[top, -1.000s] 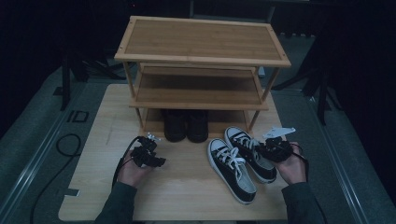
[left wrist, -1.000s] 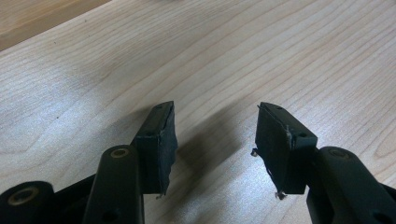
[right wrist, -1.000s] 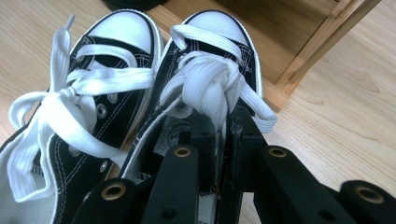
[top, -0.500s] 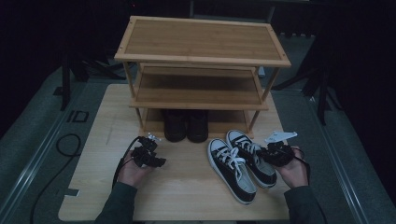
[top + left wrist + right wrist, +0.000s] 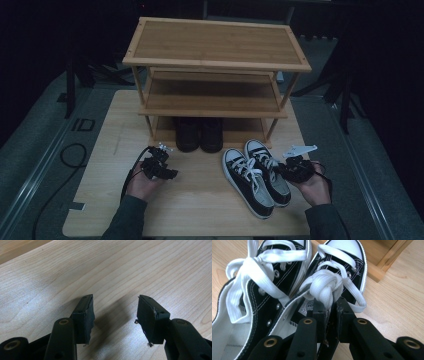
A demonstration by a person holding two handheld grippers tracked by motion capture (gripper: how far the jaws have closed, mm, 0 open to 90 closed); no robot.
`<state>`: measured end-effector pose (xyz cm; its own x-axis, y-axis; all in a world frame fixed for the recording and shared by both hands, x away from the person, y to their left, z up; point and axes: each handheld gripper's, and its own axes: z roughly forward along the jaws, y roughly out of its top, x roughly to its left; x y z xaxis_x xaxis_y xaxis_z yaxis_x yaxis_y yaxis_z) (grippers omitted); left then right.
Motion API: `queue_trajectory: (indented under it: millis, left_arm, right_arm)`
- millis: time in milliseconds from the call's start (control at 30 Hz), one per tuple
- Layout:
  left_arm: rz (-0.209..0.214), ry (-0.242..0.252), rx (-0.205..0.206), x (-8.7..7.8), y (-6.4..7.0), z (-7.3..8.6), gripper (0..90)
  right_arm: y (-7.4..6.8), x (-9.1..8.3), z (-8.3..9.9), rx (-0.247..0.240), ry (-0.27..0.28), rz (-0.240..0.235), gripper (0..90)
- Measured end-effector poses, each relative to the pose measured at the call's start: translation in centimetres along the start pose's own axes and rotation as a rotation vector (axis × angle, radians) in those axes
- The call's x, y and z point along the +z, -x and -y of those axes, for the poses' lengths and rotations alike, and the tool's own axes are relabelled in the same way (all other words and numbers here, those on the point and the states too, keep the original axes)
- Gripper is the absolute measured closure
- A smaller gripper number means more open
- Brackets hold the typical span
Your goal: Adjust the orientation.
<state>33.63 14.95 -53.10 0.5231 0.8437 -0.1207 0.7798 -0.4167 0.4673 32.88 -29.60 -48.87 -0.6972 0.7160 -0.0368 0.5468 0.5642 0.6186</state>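
Pinching the side wall of the right-hand sneaker [image 5: 342, 272] near its lace knot, the right gripper [image 5: 329, 312] has its jaws almost closed on the canvas edge, probably so that the shoe can be lifted by its collar without crushing the toe; in the high view this gripper [image 5: 296, 170] sits at about 4 o'clock of the table, and the shoe [image 5: 267, 170] lies there touching its partner, the other sneaker [image 5: 245, 181], both toes pointing toward 12 o'clock and toward the bamboo shoe rack [image 5: 215, 55]; I judge the pair is meant for a shelf of this rack; a pair of dark boots [image 5: 200, 134] already stands on the lowest shelf; the left gripper [image 5: 113, 312] holds nothing, its jaws wide apart above the bare board, waiting at about 8 o'clock [image 5: 159, 166]; the wooden table top [image 5: 200, 205] is pale, with clear grain; around it there is grey floor, and the room behind is very dark.
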Motion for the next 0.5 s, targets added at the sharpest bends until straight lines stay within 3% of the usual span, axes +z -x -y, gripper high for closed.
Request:
queue_trajectory:
  millis: [233, 500]
  left_arm:
    - [0.000, -0.001, -0.001, 0.01, -0.01, 0.01, 47.9]
    - [0.000, 0.003, -0.003, -0.07, -0.04, 0.08, 47.6]
  right_arm:
    - [0.29, 0.16, 0.65, 0.032, -0.020, -0.021, 78.2]
    - [0.42, -0.20, 0.62, 0.024, -0.044, -0.035, 59.3]
